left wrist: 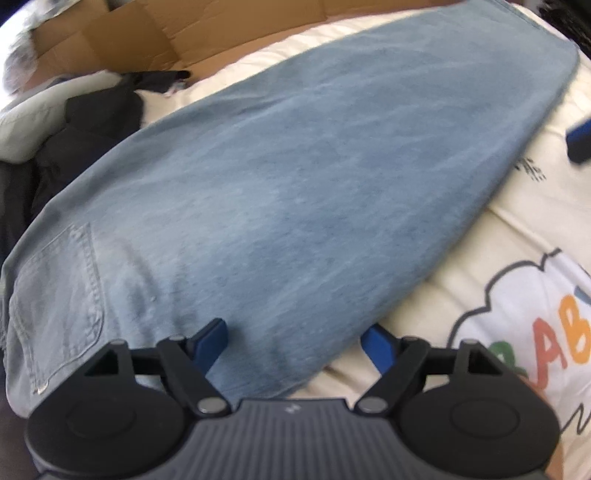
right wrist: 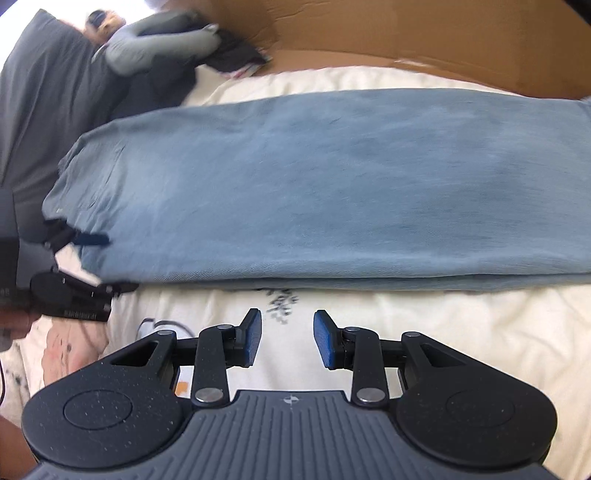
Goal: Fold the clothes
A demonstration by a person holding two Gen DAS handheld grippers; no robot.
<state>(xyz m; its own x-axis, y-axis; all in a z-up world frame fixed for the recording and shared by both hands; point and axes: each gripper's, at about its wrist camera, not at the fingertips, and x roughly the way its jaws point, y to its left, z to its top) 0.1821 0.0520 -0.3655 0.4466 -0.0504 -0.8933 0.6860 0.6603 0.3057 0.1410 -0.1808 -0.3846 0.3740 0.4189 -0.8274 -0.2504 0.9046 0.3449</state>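
A pair of light blue jeans (left wrist: 295, 177) lies flat and folded lengthwise on a cream bedsheet (left wrist: 517, 236), its back pocket (left wrist: 59, 295) at the lower left. My left gripper (left wrist: 295, 341) stands open wide over the waist end, denim between its blue pads but not pinched. In the right wrist view the jeans (right wrist: 332, 184) stretch across the frame. My right gripper (right wrist: 290, 336) is open over bare sheet (right wrist: 461, 332), just short of their near folded edge, with nothing between its fingers. The left gripper (right wrist: 105, 262) shows at the jeans' left end.
A flattened cardboard box (right wrist: 406, 33) lines the far side of the bed. Dark and grey clothes (left wrist: 92, 122) are piled beyond the waist end, also visible as a heap (right wrist: 74, 74). A coloured cartoon print (left wrist: 535, 350) marks the sheet.
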